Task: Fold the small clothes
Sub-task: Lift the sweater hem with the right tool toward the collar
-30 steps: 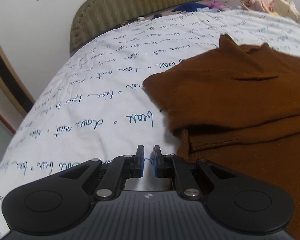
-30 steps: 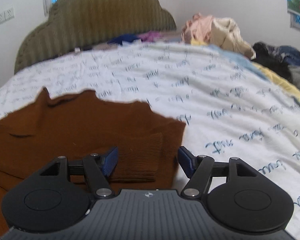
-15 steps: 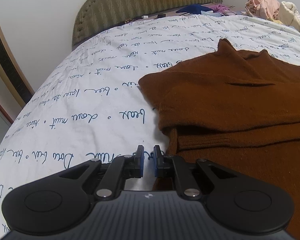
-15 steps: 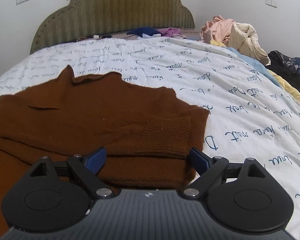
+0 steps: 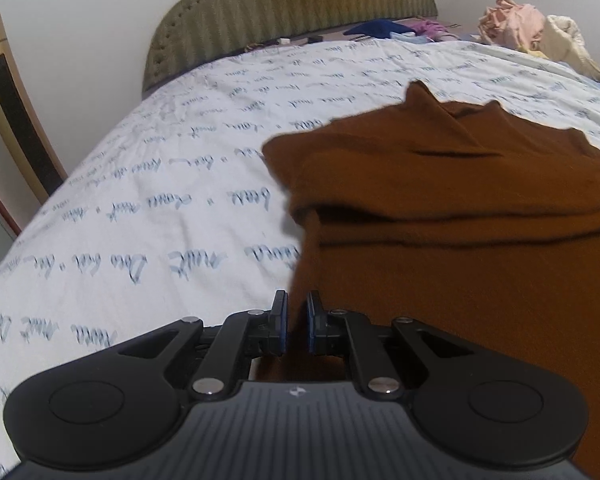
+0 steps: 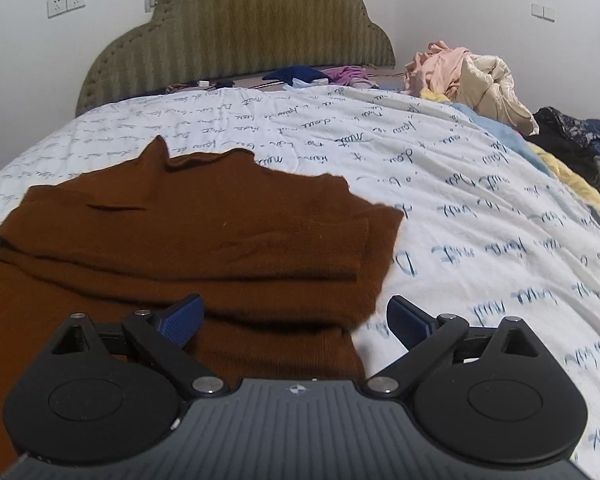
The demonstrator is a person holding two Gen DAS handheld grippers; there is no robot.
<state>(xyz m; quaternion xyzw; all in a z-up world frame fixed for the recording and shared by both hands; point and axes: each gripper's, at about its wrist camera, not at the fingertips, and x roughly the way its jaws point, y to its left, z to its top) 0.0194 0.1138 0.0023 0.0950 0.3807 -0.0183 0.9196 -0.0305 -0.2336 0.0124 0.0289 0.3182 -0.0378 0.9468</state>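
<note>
A brown knit sweater (image 5: 460,220) lies flat on the white bedsheet with blue script (image 5: 160,200), its sleeves folded across the body. It also shows in the right wrist view (image 6: 200,240). My left gripper (image 5: 296,324) sits at the sweater's left edge, its blue pads nearly together with a narrow gap and no cloth between them. My right gripper (image 6: 294,320) is wide open over the sweater's right edge, holding nothing.
A green padded headboard (image 6: 236,40) stands at the far end. A heap of pink and cream clothes (image 6: 468,76) and dark garments (image 6: 572,136) lie at the bed's right side. A wooden panel (image 5: 8,120) stands left of the bed.
Both grippers have drawn back toward the near end of the sweater. The right gripper has opened wider. The left gripper's gap is unchanged.
</note>
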